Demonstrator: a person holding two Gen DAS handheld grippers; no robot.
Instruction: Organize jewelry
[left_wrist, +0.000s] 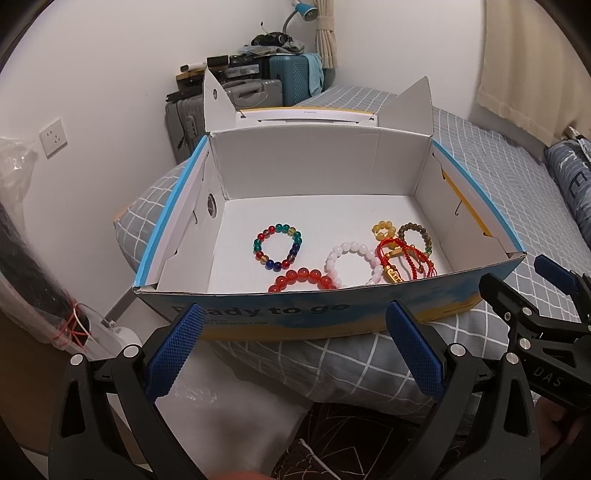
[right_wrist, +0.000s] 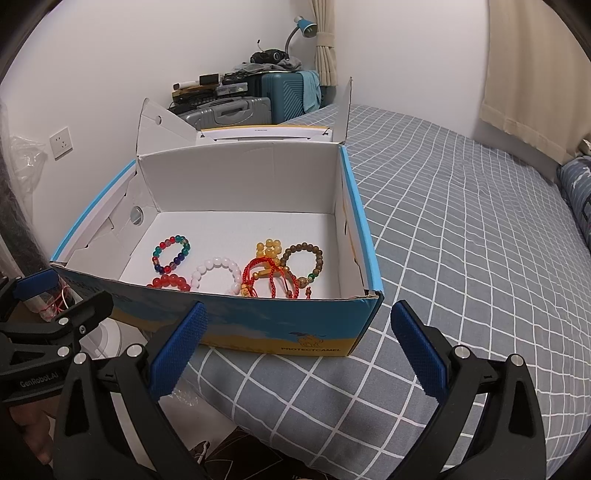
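A: Where's the jewelry?
B: Beaded bracelets in open blue-and-white cardboard box (left_wrist: 325, 317) on the bed: multicolour glass one (left_wrist: 277, 246) apart, red cord one (right_wrist: 271, 275) tangled with others
A: Grippers?
B: Left gripper (left_wrist: 293, 345), right gripper (right_wrist: 299, 349) both jaws apart, empty, before box; sorted or not, can't tell

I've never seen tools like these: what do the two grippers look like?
Both match: the left gripper and right gripper are black plastic clamp-like frames with silver rivets, each with two fingers faced in blue, knurled pads. One body reads "GenRobot.AI", the other "DAS". No cables or sleeves show.
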